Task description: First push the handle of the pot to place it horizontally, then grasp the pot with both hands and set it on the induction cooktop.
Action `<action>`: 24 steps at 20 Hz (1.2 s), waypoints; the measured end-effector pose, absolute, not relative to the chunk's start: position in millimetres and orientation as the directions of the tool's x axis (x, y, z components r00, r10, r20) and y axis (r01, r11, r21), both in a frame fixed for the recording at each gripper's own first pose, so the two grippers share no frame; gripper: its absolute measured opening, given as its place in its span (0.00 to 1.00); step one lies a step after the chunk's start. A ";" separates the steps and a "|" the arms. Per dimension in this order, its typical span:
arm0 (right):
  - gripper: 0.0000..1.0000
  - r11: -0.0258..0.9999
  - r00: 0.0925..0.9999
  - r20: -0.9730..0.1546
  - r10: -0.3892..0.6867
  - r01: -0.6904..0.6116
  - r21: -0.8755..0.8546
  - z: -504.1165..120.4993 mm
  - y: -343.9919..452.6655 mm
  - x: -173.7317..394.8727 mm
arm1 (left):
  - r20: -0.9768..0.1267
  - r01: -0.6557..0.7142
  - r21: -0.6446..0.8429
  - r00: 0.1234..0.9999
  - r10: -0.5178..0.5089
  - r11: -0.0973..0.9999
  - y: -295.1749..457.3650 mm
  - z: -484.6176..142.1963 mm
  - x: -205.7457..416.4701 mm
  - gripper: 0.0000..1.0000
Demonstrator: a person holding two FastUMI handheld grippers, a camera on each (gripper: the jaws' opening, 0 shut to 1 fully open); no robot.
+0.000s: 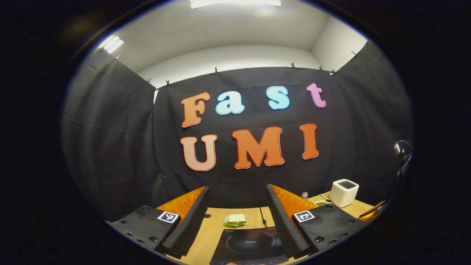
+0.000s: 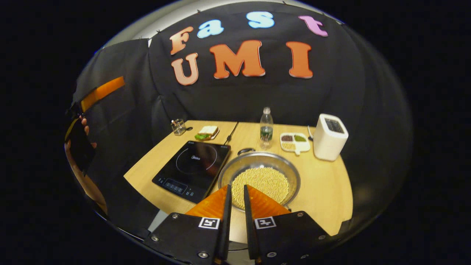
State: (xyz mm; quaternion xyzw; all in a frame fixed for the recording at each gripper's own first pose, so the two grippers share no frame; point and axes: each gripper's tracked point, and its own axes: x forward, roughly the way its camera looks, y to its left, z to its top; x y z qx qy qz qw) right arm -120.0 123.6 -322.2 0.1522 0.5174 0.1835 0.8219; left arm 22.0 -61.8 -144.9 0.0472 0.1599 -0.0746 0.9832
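A steel pot (image 2: 259, 163) full of pale yellow beans stands on the wooden table (image 2: 323, 198), right of the black induction cooktop (image 2: 193, 165). Its dark handle (image 2: 245, 150) arches over the far rim. My right gripper (image 2: 236, 189) hovers above the pot's near rim, shut to a thin slit with nothing in it. In the left gripper view my left gripper (image 1: 237, 187) is open and wide, held high above the cooktop (image 1: 246, 243). The right gripper view has it at the far left as an orange-and-black left gripper (image 2: 92, 95) in a hand (image 2: 84, 127).
Behind the pot stand a water bottle (image 2: 266, 129), a small divided dish (image 2: 294, 141) and a white toaster (image 2: 329, 136). A sandwich on a plate (image 2: 206, 132) and a small glass (image 2: 178, 126) lie behind the cooktop, whose cable (image 2: 232, 133) runs to the back edge.
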 end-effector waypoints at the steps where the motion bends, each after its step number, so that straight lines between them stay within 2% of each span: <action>1: 0.14 0.879 0.345 -0.812 0.471 -0.099 0.467 -338.0 123.9 -129.7 | -0.332 0.165 0.065 0.934 -0.135 0.984 -63.3 -148.7 21.4 0.99; 4: 0.03 0.857 0.207 -0.839 0.503 0.007 0.516 -378.3 128.5 -148.8 | -0.358 0.168 0.056 0.924 -0.138 0.984 -64.1 -158.0 19.0 0.98; 5: 0.00 0.843 0.153 -0.839 0.523 0.053 0.535 -389.1 133.4 -157.8 | -0.362 0.168 0.060 0.922 -0.135 0.984 -62.1 -160.0 20.7 1.00; 10: 0.00 0.830 -0.025 -0.835 0.549 0.139 0.541 -425.0 139.8 -194.6 | -0.377 0.162 0.072 0.918 -0.123 0.984 -59.5 -166.7 22.3 1.00; 16: 0.00 0.843 -0.117 -0.837 0.535 0.147 0.518 -450.2 149.3 -213.2 | -0.410 0.183 0.079 0.902 -0.135 0.980 -71.9 -184.8 21.3 1.00; 19: 0.00 0.855 -0.130 -0.849 0.511 0.180 0.487 -465.4 143.1 -214.2 | -0.424 0.191 0.086 0.895 -0.138 0.978 -76.8 -192.1 21.4 0.96; 24: 0.00 0.854 -0.135 -0.856 0.498 0.248 0.458 -483.4 130.3 -208.6 | -0.438 0.207 0.091 0.887 -0.148 0.974 -87.1 -198.3 28.3 1.00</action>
